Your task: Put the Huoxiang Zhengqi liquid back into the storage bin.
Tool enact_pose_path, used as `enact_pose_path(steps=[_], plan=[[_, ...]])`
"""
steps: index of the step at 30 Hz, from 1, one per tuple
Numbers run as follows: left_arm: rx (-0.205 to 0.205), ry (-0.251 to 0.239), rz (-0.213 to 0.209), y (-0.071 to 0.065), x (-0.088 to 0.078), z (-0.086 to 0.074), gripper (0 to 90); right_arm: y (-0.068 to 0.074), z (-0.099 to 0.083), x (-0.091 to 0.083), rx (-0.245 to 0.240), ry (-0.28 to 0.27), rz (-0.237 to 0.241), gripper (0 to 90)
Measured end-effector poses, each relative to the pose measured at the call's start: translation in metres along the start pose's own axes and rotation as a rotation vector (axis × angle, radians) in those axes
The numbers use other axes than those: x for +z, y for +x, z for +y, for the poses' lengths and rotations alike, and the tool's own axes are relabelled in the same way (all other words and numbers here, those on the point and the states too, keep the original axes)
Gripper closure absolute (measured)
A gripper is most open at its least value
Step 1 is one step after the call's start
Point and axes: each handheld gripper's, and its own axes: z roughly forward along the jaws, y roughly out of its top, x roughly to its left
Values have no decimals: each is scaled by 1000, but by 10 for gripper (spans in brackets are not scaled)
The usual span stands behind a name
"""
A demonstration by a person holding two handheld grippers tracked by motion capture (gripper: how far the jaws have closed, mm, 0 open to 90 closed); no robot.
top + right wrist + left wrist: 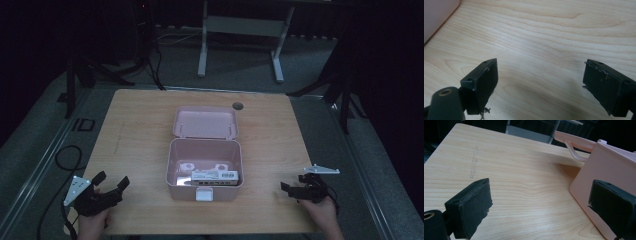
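High view — one pink box, two hand-held grippers, jaws apart.

A pale wooden worktop has a round hole near its far edge. Beyond it stands a white metal frame on 2 legs (on the grey floor). Black cables loop on the floor at the left.
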Motion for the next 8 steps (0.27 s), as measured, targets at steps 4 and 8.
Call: enact_pose_path(steps=[4, 8], plan=[[0, -1, 0, 0, 0, 0, 48, 2, -3, 1, -4, 16, 0, 126], [0, 0, 0, 0, 0, 0, 48, 3, -4, 0, -5, 17, 3, 126]])
